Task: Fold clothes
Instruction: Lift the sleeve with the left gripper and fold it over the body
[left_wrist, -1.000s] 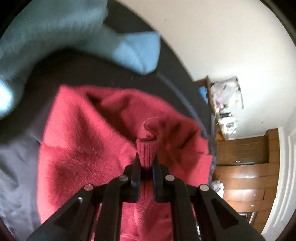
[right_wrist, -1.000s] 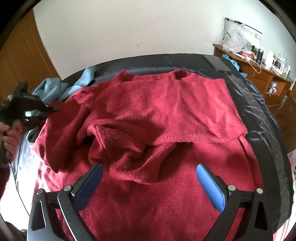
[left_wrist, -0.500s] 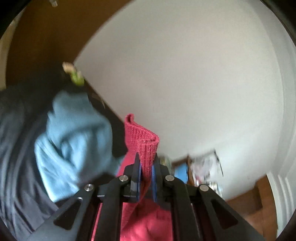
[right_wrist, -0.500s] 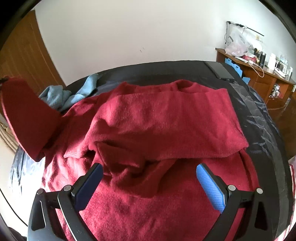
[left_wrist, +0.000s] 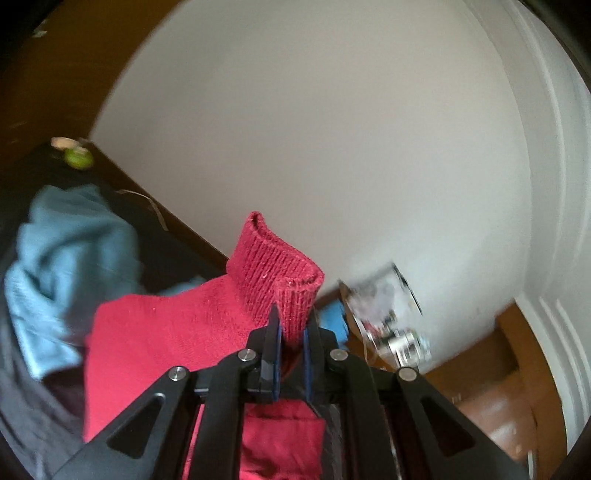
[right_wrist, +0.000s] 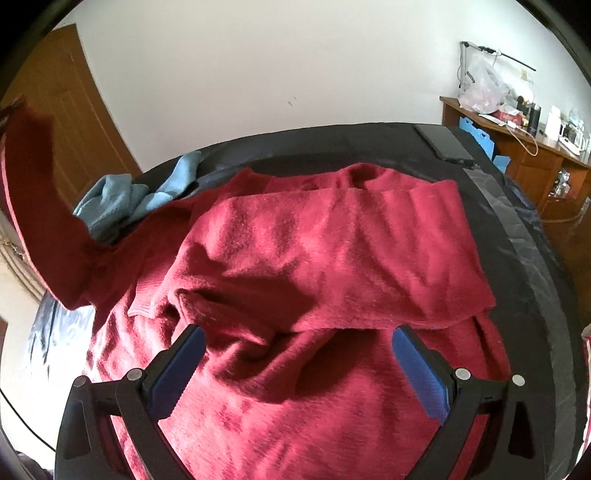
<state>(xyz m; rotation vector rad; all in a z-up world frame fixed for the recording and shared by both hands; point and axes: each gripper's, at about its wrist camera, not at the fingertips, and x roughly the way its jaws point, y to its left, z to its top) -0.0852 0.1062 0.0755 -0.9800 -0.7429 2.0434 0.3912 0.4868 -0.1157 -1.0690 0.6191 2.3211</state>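
A red knit sweater (right_wrist: 332, 266) lies rumpled on a dark bed cover (right_wrist: 517, 258), its right side folded over the body. My left gripper (left_wrist: 291, 332) is shut on the ribbed cuff (left_wrist: 280, 273) of one sleeve and holds it up in the air. In the right wrist view that raised sleeve (right_wrist: 33, 206) stretches up and off to the far left. My right gripper (right_wrist: 295, 365) hovers open just above the sweater's lower part, with nothing between its blue pads (right_wrist: 421, 373).
A light blue garment (right_wrist: 122, 199) lies bunched at the bed's far left, also seen as a blue garment (left_wrist: 62, 266) in the left wrist view. A wooden desk (right_wrist: 524, 155) with clutter and a plastic bag stands at the right. A dark flat device (right_wrist: 443, 144) rests near the bed's far edge.
My left gripper has lifted the sleeve cuff high off the bed, pulling the sleeve out to the left. My right gripper has stayed open over the sweater.
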